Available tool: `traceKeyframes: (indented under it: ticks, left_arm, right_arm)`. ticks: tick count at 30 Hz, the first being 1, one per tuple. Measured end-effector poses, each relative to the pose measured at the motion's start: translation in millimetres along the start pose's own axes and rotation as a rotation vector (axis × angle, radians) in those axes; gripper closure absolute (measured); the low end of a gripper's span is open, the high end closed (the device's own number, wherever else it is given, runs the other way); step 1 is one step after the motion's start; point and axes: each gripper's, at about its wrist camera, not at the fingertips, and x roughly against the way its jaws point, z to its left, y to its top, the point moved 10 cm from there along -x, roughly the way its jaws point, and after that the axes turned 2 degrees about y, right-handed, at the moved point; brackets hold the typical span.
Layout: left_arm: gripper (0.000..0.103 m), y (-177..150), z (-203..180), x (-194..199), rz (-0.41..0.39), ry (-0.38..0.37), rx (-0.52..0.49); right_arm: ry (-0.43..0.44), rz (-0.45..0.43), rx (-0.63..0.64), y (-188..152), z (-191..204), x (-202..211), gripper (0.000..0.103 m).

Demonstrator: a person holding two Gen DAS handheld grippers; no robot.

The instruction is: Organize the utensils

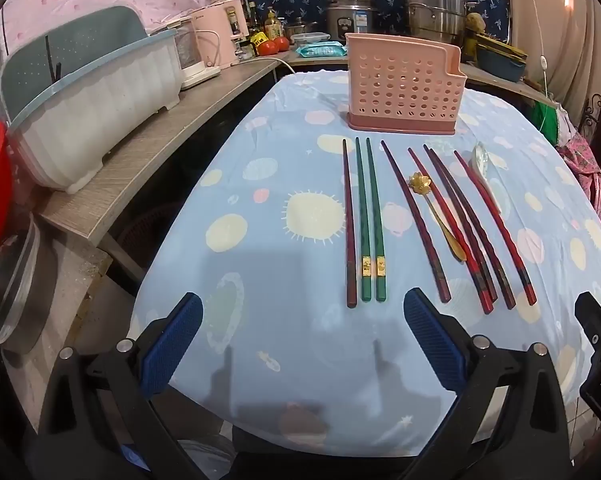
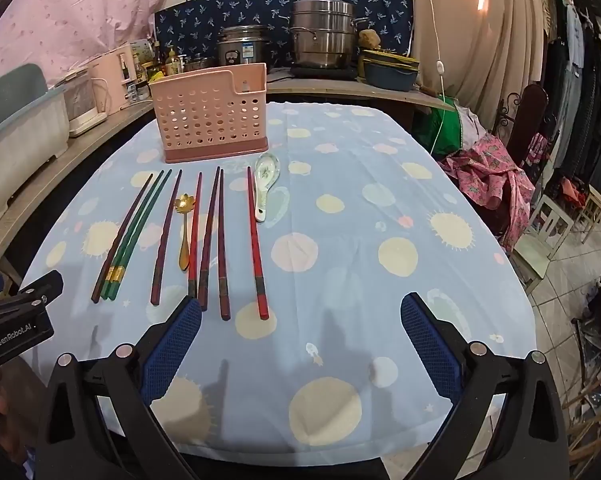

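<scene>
Red and green chopsticks lie lengthwise, tips toward the pink holder, while left gripper and right gripper hover spread wide, empty.

Two wrist views side by side, low over near table edge, sharing chopsticks.

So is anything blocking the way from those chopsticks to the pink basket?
Nothing visible does. The pink basket stands just beyond the tips of the chopsticks, with only bare tablecloth between. Both the left claw and the right claw are open, holding nothing, with bare cloth ahead.
</scene>
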Motion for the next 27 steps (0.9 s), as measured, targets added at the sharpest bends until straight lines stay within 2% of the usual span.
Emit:
traceKeyframes:
  ticks: [27]
  left_arm:
    - [0.007, -2.9, -6.9, 3.2, -0.007, -0.009, -0.021]
  right_arm:
    - [0.010, 0.001, -0.004, -1.3, 4.0, 1.4, 0.007]
